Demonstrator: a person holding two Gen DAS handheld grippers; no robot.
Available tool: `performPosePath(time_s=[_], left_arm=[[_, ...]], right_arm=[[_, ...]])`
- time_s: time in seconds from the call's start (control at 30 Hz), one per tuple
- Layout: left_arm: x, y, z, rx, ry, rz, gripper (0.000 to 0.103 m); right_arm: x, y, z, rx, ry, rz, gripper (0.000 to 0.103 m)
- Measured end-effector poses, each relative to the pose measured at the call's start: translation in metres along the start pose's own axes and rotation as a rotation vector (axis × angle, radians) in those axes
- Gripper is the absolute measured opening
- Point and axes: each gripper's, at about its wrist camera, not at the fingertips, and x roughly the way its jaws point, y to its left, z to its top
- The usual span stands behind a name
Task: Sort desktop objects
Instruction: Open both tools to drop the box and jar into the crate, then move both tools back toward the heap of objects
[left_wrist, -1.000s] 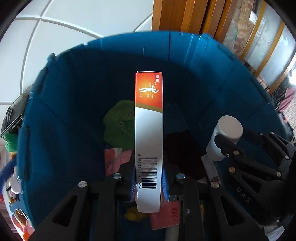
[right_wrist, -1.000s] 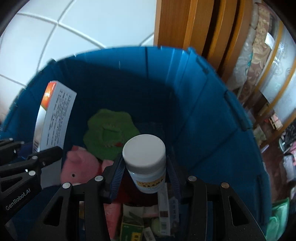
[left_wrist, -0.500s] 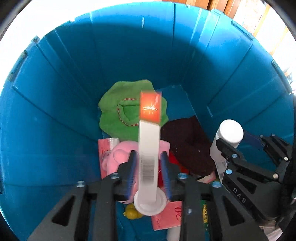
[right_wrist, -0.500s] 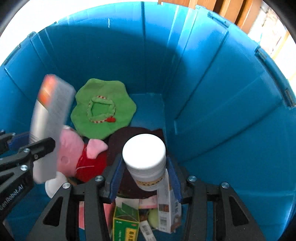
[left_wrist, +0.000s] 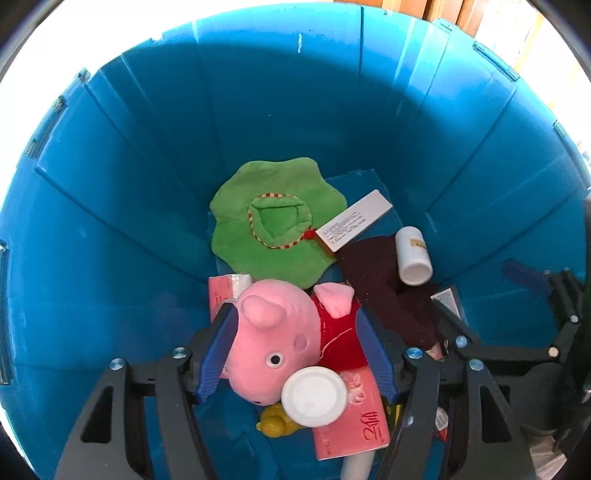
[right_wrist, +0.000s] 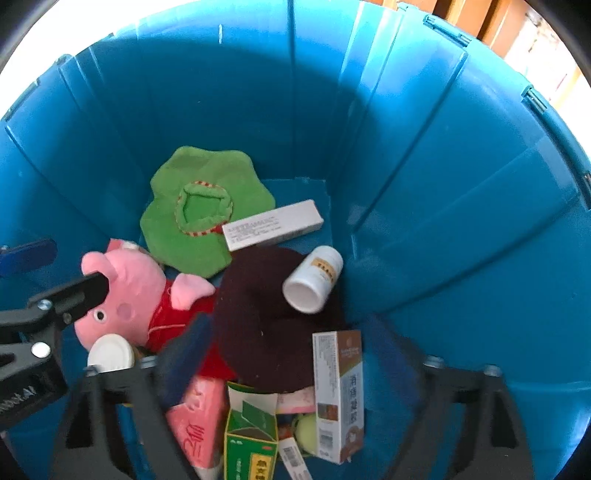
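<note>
Both sets of jaws are seen spread wide w/ nothing held. Left gripper (left_wrist: 297, 352) is hung over the pink pig plush (left_wrist: 280, 332), blue pads on either side of its head but no grip seen. Right gripper (right_wrist: 291, 373) is motion-blurred, jaws wide apart, above the dark maroon cloth (right_wrist: 269, 321).

Released items are found at the bottom of the blue bin (left_wrist: 147, 184). White bottle (right_wrist: 314, 278) is lying on its side on the maroon cloth, cap end toward cam, yellow label visible. Long white box (right_wrist: 273, 224) is lying flat, one end resting on the edge of the green plush hat (right_wrist: 199, 218), other end on bin floor near the far wall.

Pig plush is laid beside the hat, red shirt touching the maroon cloth. A second white cap (left_wrist: 314, 397) is seen just below the pig's snout, on top of a pink packet (left_wrist: 354, 424). A small yellow item (left_wrist: 275, 424) is partly hidden under that cap. Nearer the right cam: tall brown-white box (right_wrist: 338, 395) upright-ish, green carton (right_wrist: 251, 439) w/ top flap open, barcode strip btw them.
</note>
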Motion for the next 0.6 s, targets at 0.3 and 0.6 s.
performPosePath(time_s=[0.3,0.6], left_arm=[[-0.006,-0.001,0.000,0.044,-0.046,0.075,0.066],[-0.051,0.001,-0.006,0.051,-0.162,0.144,0.066]], right_arm=[[0.015,0.004,0.002,-0.003,0.026,0.043,0.103],[-0.004,0.007,0.005,-0.001,-0.029,0.082,0.103]])
